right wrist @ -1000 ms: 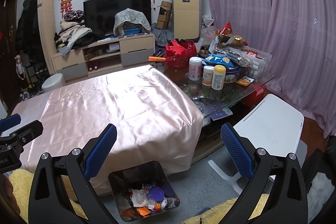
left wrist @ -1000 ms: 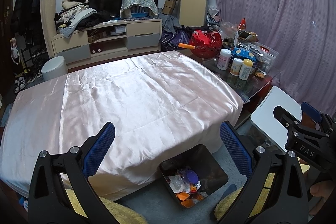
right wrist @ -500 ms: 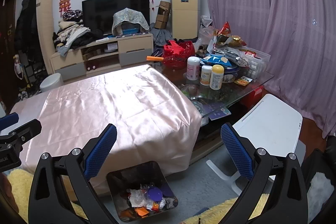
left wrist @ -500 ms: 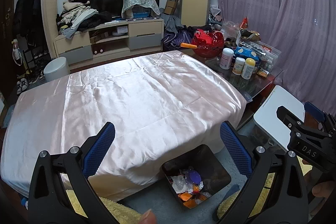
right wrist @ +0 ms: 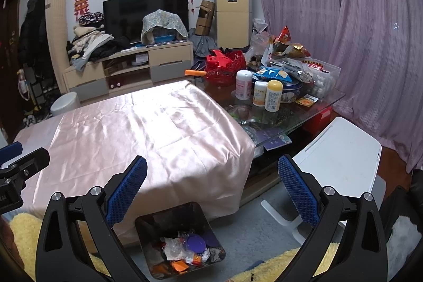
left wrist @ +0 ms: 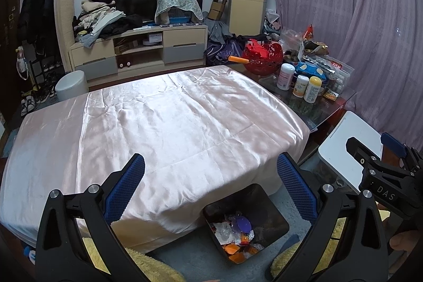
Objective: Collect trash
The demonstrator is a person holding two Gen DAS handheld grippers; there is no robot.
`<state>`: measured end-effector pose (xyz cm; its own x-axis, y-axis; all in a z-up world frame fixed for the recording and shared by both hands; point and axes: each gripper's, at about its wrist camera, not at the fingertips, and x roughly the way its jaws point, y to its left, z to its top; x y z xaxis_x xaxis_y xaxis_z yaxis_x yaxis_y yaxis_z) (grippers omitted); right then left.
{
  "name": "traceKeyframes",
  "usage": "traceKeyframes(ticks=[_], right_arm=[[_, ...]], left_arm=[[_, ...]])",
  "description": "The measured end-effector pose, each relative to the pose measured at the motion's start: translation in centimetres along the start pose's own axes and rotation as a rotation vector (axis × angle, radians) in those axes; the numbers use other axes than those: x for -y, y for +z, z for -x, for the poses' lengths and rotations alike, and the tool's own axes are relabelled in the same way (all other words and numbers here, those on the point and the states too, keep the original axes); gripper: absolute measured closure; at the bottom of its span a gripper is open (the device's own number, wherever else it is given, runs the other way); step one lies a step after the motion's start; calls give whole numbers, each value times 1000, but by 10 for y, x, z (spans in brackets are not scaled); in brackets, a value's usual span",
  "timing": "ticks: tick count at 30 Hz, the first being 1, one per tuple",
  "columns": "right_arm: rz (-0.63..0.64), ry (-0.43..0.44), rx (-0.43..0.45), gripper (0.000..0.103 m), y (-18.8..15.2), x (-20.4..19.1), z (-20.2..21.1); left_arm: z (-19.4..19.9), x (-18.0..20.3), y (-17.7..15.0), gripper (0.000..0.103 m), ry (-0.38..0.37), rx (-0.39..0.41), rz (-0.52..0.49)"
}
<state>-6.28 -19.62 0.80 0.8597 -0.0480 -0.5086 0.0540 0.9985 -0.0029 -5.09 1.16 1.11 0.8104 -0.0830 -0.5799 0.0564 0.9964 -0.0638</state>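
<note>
A dark square trash bin stands on the grey floor at the table's near edge; it also shows in the right wrist view. It holds crumpled wrappers, a purple lid and orange scraps. The table under a pink satin cloth carries nothing. My left gripper is open and empty, above the table's near edge and the bin. My right gripper is open and empty, above the table's corner and the bin.
A glass side table at right holds bottles, snack bags and a red basket. A white chair stands at right. A TV cabinet and a white stool stand behind. Yellow fleece lies near.
Both grippers have drawn back and tilted slightly, so the bin and table sit a little farther away in view. Both stay open and empty.
</note>
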Motion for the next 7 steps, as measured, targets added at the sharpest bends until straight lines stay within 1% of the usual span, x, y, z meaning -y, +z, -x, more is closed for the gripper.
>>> traceKeyframes(ticks=[4, 7], right_arm=[[1, -1, 0, 3, 0, 0, 0], [1, 1, -1, 3, -2, -1, 1]], left_arm=[[-1, 0, 1, 8, 32, -5, -17], [-2, 0, 1, 8, 27, -7, -14]])
